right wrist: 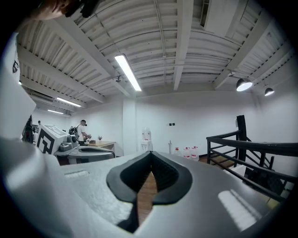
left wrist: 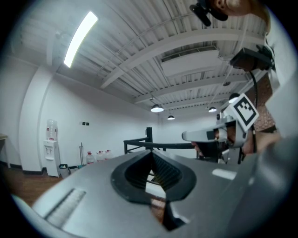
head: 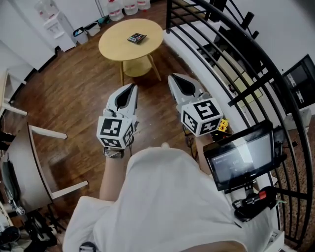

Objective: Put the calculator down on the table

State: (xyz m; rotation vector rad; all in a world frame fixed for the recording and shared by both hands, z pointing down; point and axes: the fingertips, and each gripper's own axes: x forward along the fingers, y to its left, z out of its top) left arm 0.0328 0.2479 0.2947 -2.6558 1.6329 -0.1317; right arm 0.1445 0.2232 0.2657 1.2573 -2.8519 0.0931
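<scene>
Far left: one water dispenser (head: 54, 22), with one small bin (head: 80, 34) just beside it on the right. Further right, at the far edge: three water bottles (head: 130, 7) in a row. Nearer than those, on the wood floor (head: 74, 93): one round yellow table (head: 113, 47) carrying one calculator (head: 137, 38). Calculator lying flat, right of the tabletop's middle, well apart from both grippers and touched by neither.

Nearer still, in the middle: two grippers side by side, held level and aimed toward the table, each bearing one marker cube (head: 114, 132). Left gripper (head: 132, 86): jaws closed tip to tip, nothing between them, only a sliver of background through the gap behind the tips. Right gripper (head: 172, 77): likewise pinched together at the tips and empty, with bare floor showing through the gap.

Right of both: one black railing (head: 231, 54) curving from far to near. Near right, close against that railing: one dark screen (head: 243, 155) on a mount.
</scene>
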